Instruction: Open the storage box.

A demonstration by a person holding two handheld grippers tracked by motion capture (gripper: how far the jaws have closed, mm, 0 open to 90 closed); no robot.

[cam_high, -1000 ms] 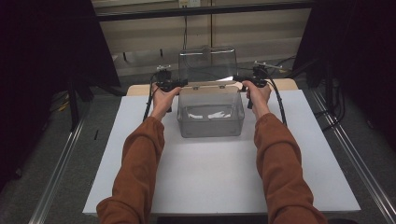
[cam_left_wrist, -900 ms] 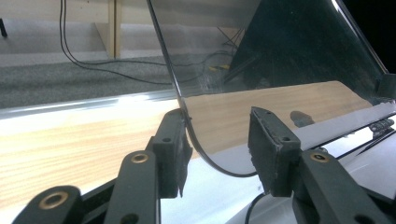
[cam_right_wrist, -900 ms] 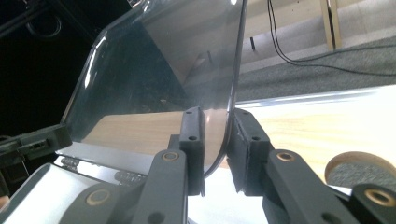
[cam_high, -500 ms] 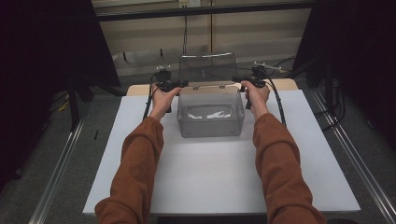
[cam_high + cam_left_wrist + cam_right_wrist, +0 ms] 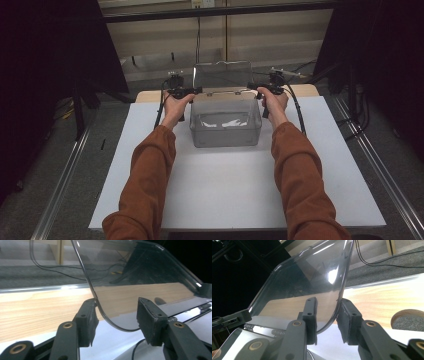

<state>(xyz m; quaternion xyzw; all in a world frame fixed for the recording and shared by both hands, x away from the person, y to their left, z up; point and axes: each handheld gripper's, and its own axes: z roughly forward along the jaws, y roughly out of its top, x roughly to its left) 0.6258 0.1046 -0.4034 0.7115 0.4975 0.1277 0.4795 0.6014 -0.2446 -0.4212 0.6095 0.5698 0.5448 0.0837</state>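
Note:
A clear plastic box (image 5: pixel 226 125) stands at the far middle of the white board, with its hinged clear lid (image 5: pixel 222 75) raised behind it. My left gripper (image 5: pixel 197 90) is at the lid's lower left corner and my right gripper (image 5: pixel 252 90) at its lower right corner. In the left gripper view the lid (image 5: pixel 140 270) has its rounded edge against one pad, and a wide gap separates it from the other; the gripper (image 5: pixel 116 307) is open. In the right gripper view the lid (image 5: pixel 312 272) runs between the pads of the open gripper (image 5: pixel 328 305). Both sets of jaws have just been opening.
The white board (image 5: pixel 235 190) lies on a wooden tabletop (image 5: pixel 150 96) that shows at the far edge. Metal rails (image 5: pixel 65 180) run along both sides on the grey floor. Black cables trail from both grippers. Something pale lies inside the box, too unclear to name.
The lid's top edge sits a little lower in the high view than a second ago. Both hands have kept their places at the lid's corners.

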